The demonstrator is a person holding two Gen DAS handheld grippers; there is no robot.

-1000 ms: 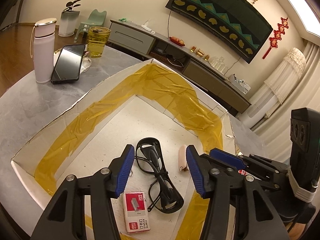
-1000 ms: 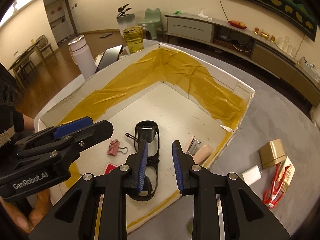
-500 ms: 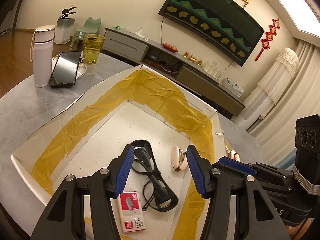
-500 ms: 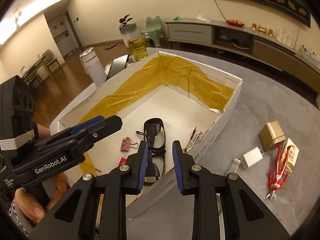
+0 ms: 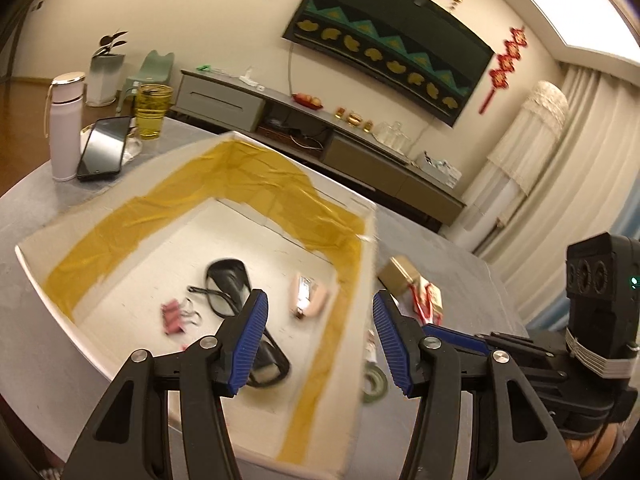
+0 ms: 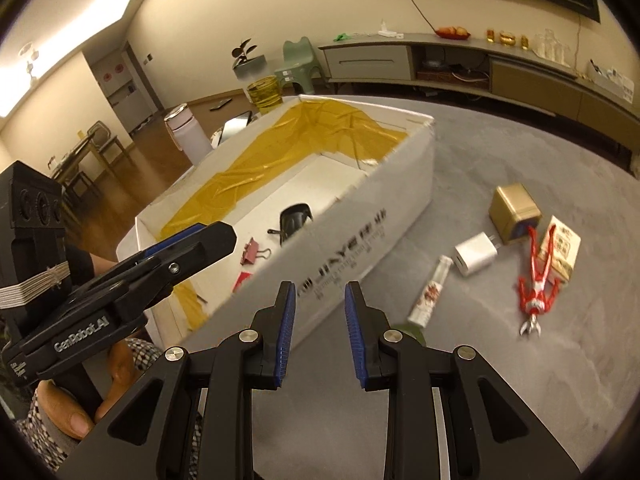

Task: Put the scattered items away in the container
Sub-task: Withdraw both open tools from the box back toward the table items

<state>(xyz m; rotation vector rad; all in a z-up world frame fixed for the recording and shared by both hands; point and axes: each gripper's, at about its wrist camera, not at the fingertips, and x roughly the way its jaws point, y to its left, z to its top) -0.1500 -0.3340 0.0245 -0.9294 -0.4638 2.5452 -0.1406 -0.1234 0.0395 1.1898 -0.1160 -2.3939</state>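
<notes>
Hovering over the near right corner of the white box [image 5: 362, 320], left gripper [image 5: 318, 344] with jaws spread wide and empty. Held lower, outside the box's printed side wall [image 6: 352, 252], right gripper [image 6: 320, 334] with jaws parted by a narrow gap, nothing between them. Already inside the box: black glasses [image 5: 240, 304], pink binder clip [image 5: 174, 314], pink stapler [image 5: 306, 296], red packet [image 6: 242, 280]. Left out on the grey desk [image 6: 520, 380], to the right of the box: white charger [image 6: 476, 258], small tube [image 6: 430, 298], gold box [image 6: 514, 212], red figure [image 6: 536, 280], printed carton [image 6: 560, 248], and a green roll [image 5: 374, 384] close to the box wall. Judged as between placements, with the next pick not yet begun. Called for next: swinging the right gripper toward the tube or charger, widening the jaws, and lowering squarely over it.
</notes>
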